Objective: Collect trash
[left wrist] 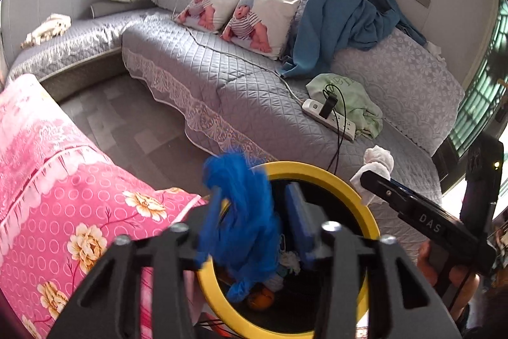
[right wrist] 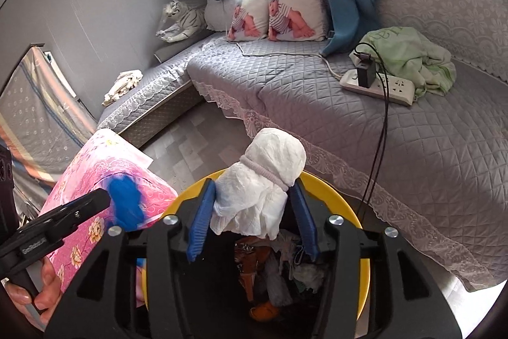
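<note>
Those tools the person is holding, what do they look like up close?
Each tool, left and right, is a black plastic frame with triangular cut-outs and silver screw heads, ending in two flat blue fingers. Seen from the side, the right one carries white letters, "DAS". Bare hands grip them; no sleeves show.

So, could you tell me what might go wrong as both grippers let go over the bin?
The blue bag in the left gripper hangs across the yellow rim, so it may drop outside. The white tissue bundle in the right gripper could catch on a finger pad.
</note>
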